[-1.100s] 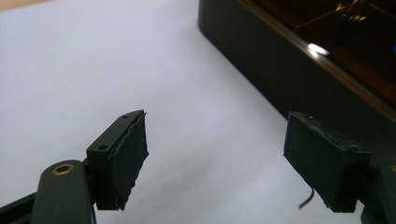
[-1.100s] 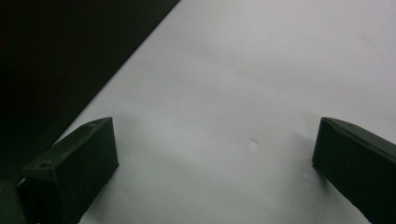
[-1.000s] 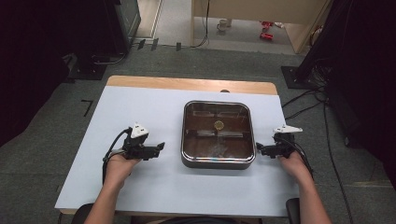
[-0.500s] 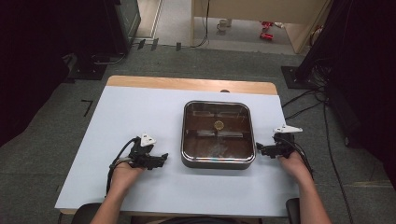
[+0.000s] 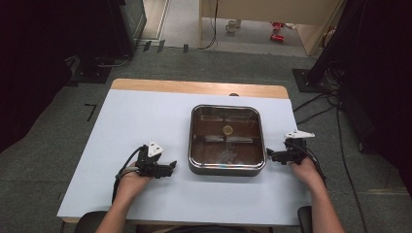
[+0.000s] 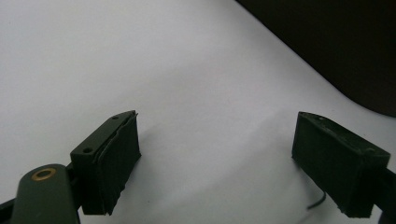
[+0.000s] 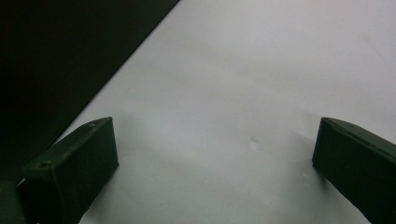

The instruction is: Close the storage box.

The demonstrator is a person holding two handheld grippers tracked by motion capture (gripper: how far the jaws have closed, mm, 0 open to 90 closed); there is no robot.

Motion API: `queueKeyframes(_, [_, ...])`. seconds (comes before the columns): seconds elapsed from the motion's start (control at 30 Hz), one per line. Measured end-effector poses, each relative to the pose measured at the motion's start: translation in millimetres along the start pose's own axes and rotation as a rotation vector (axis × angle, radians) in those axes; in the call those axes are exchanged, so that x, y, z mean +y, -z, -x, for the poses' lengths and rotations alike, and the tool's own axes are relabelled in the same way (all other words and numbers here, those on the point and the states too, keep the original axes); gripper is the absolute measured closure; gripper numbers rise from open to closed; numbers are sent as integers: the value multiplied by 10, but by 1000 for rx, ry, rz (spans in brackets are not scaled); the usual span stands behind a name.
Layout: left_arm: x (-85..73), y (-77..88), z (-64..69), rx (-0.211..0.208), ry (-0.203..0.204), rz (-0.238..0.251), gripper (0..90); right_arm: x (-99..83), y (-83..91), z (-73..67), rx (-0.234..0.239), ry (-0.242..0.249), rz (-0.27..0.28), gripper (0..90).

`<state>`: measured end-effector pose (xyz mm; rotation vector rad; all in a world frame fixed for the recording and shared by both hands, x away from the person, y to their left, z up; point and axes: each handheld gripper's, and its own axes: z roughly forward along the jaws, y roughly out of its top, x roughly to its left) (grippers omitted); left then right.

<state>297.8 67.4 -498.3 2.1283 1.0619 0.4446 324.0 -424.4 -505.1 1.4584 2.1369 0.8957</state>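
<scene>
A square dark metal pan [image 5: 227,170] with rounded corners and a clear lid sits in the middle of the white table; a small round knob [image 5: 227,129] shows at its centre. My left gripper [image 5: 172,166] rests low on the table to the pan's left and points at it. Its jaws have just been opening and now stand open with only bare tabletop between them [image 6: 217,119]. To the pan's right, my right gripper [image 5: 268,155] points at the pan's wall, open as well, with nothing between its fingers [image 7: 215,126].
The white table top [image 5: 121,121] has a wooden strip along its far edge [image 5: 194,87]. The pan's dark wall [image 6: 345,51] rises close ahead of the left gripper, and likewise [image 7: 60,56] ahead of the right. Cables and stands lie on the grey floor around the table.
My left hand has drawn back toward the table's near edge and slightly toward the pan, sinking lower. The right hand has kept still.
</scene>
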Motion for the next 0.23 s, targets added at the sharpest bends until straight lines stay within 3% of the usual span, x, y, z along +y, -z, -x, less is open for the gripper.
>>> queueKeyframes(0.23, [-5, -3, 11, 7, 7, 7, 143, 0, 1, -1, 0, -1, -1, 0])
